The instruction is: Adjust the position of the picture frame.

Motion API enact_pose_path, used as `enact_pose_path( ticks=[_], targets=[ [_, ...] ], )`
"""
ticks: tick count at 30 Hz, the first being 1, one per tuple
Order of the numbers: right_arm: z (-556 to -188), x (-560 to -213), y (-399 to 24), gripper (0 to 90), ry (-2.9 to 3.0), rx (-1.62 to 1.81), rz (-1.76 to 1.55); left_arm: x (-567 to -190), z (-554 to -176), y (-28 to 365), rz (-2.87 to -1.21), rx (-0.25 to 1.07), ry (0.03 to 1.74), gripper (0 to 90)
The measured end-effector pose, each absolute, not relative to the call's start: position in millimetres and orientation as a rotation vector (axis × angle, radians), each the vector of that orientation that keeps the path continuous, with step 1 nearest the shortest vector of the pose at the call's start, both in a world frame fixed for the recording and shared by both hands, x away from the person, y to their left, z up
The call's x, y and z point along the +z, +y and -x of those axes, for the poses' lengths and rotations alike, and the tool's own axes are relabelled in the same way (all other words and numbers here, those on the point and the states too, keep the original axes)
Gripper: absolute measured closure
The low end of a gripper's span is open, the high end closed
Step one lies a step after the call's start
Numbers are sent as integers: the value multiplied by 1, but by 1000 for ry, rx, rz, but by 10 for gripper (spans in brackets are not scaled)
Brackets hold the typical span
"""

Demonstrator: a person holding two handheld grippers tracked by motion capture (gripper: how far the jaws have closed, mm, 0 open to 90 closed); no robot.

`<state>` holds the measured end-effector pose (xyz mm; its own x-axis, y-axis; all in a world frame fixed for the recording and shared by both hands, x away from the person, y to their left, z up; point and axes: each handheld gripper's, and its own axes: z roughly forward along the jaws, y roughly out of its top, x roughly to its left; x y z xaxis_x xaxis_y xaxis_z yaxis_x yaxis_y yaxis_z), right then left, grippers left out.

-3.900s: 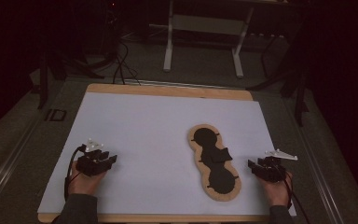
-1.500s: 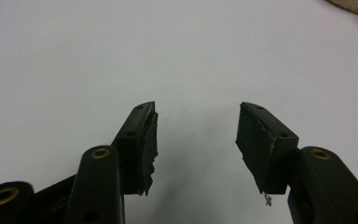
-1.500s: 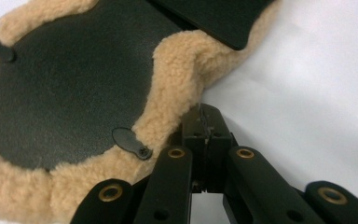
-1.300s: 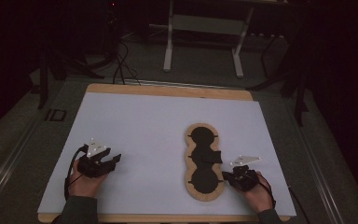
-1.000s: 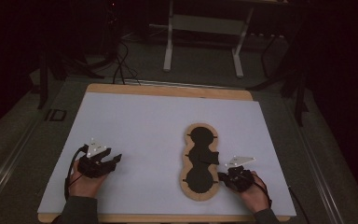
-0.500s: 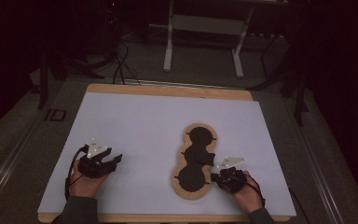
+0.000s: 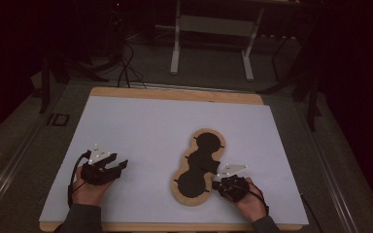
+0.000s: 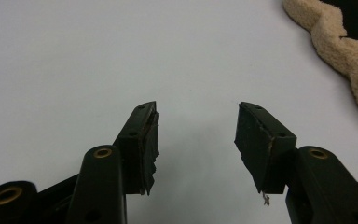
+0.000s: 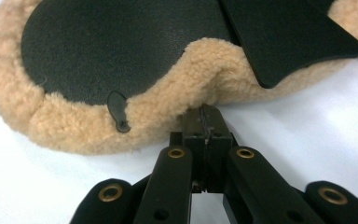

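Dragged leftward since earlier, the fleece-edged pad (image 7: pixel 197 166) lies right of the table's (image 7: pixel 141 121) middle, toward the near edge. Right gripper (image 7: pixel 219 182) pinches its fleece rim, apparently to pull it. Left gripper (image 7: pixel 121 166) rests spread, empty, well apart.

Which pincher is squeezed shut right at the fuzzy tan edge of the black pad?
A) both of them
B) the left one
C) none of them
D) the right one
D: in the right gripper view the right gripper has its jaws pressed together at the fleece edge of the pad, while the left gripper stands open over the bare white table.
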<state>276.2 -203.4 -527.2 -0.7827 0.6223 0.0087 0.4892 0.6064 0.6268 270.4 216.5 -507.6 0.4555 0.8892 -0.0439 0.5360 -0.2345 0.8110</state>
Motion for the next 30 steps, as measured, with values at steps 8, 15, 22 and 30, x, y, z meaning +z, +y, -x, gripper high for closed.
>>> enact_pose_path(
  ticks=[8, 15, 22, 30],
  targets=[
    [-276, -528, -194, 900, 2628, 938, -899, -508, -271, 215, -1923, 547, 1185, 496],
    [-275, -529, -182, 900, 2628, 953, -880, -509, -271, 214, -1938, 513, 1167, 518],
    [-276, -531, -169, 900, 2640, 992, -854, -508, -270, 211, -1946, 511, 1148, 518],
    [-277, -533, -150, 900, 2633, 1016, -822, -508, -269, 210, -1962, 503, 1128, 557]
  ],
)
